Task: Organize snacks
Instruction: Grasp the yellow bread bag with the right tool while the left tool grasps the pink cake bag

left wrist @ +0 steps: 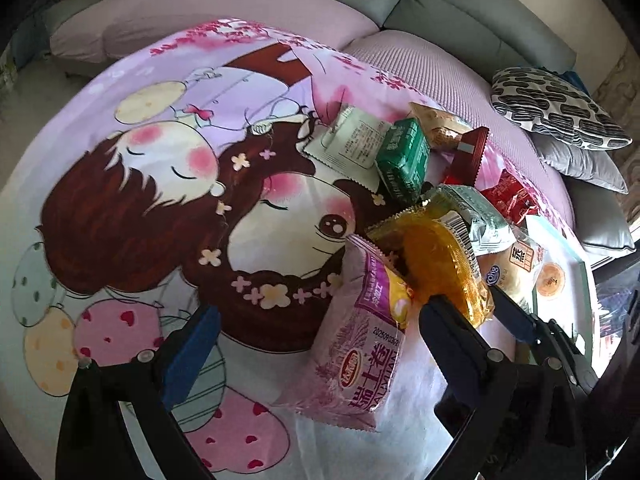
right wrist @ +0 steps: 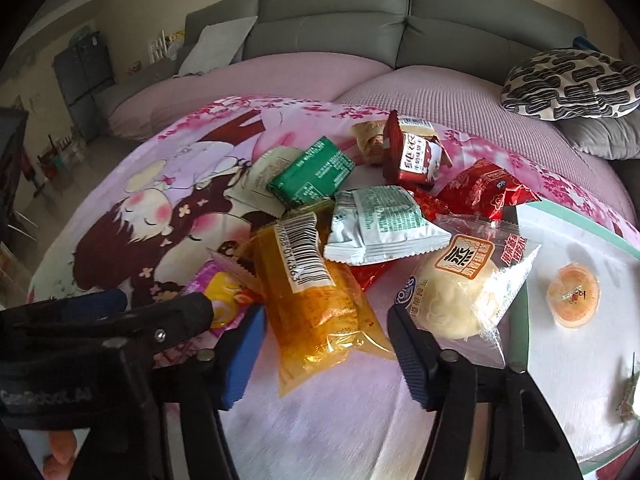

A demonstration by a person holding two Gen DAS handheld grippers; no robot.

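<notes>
Nearest the right wrist camera, the right gripper (right wrist: 326,344) stands with its jaws spread wide either side of an orange cake packet (right wrist: 316,300), not pinching it. Left of it, the left gripper (left wrist: 316,344) also gapes over a purple roll packet (left wrist: 360,344). Farther off, a green packet (right wrist: 312,178) and red packets (right wrist: 486,190) lie heaped on the cartoon cloth (right wrist: 132,216).

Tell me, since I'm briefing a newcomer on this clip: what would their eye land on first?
Probably the pink cartoon-print cloth showing two sleepy-faced children, spread before a grey sofa. On its right side lies a heap of wrapped snacks, with the translucent orange-yellow cake packet nearest, lying between the open fingers of the right gripper. Beside it sits a pale round bun in clear wrapping.
</notes>
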